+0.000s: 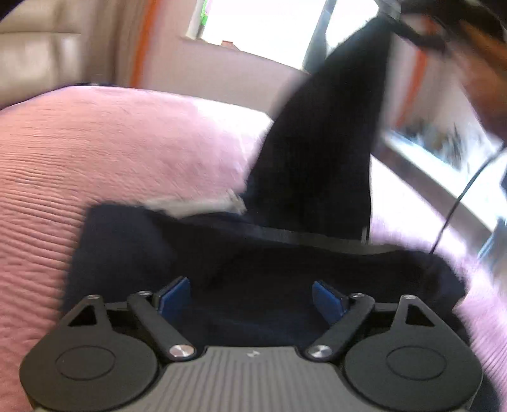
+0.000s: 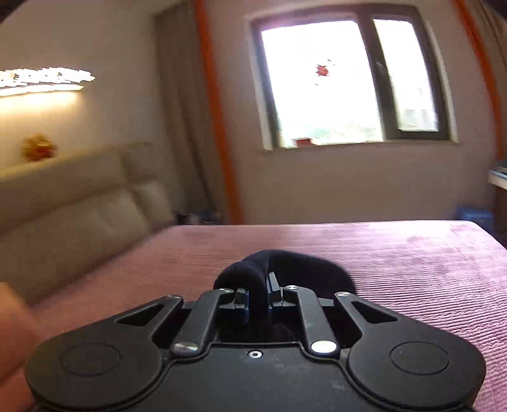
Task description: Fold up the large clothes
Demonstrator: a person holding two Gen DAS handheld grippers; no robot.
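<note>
Pink ribbed bedspread covers the bed, and on it lies the dark navy garment, the large piece of clothing to be folded. At the left of the left wrist view the cloth forms a flat, squared-off edge on the spread; a pale strip, perhaps a label, shows near its far side. The left gripper hangs just above this flat part with its jaws spread wide and nothing pinched between the blue pads; the fabric beneath them is not gripped.

Further right in the same view, one long portion of the garment rises steeply off the bed toward the upper right corner, drawn up into a taut dark cone. There the right gripper is blurred, with a hand behind it. In the right wrist view the right gripper has its jaws closed tight on a bunched roll of the navy cloth, well above the bedspread, facing the window.

As a judgement, the fold is at an early to middle stage: part of the garment lies spread, one section is lifted for carrying over, and no neat folded stack is visible. Laying that section down, smoothing and further folds remain.
</note>
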